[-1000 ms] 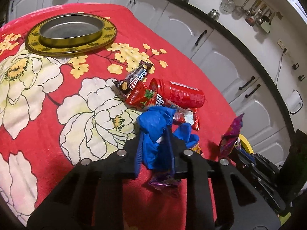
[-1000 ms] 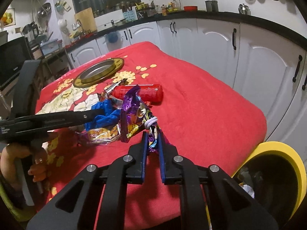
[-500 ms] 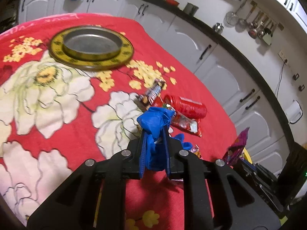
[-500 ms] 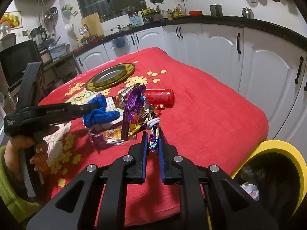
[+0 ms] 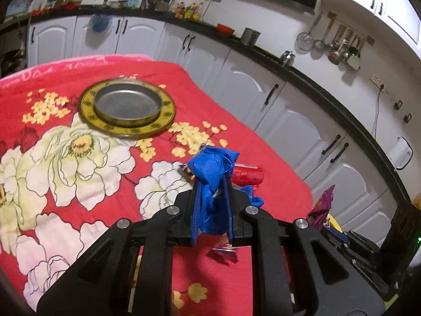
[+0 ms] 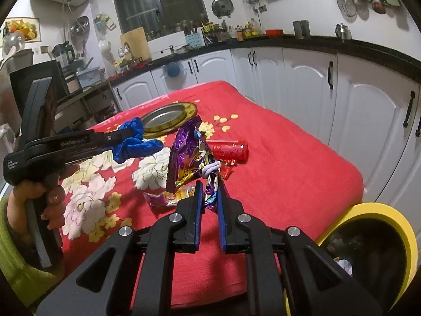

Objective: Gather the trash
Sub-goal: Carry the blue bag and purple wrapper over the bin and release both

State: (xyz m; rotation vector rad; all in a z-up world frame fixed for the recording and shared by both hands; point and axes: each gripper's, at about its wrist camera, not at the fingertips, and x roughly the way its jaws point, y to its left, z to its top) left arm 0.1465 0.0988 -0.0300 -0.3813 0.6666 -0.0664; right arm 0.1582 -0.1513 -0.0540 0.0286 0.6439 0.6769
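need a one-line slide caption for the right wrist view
Right tongs grip a purple snack wrapper above the red tablecloth; left tongs hold a blue glove, yellow-rimmed bin alongside.

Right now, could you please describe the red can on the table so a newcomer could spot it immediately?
Start at the table's red floral cloth, then go past the round metal tray toward the near edge. The red can lies on its side among wrappers, the only cylinder there.

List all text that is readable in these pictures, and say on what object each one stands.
"GenRobot.AI": on the side of the left claw.
Small white print near its handle: too small to read.
Print on the purple snack wrapper and red can: blurred, unreadable.
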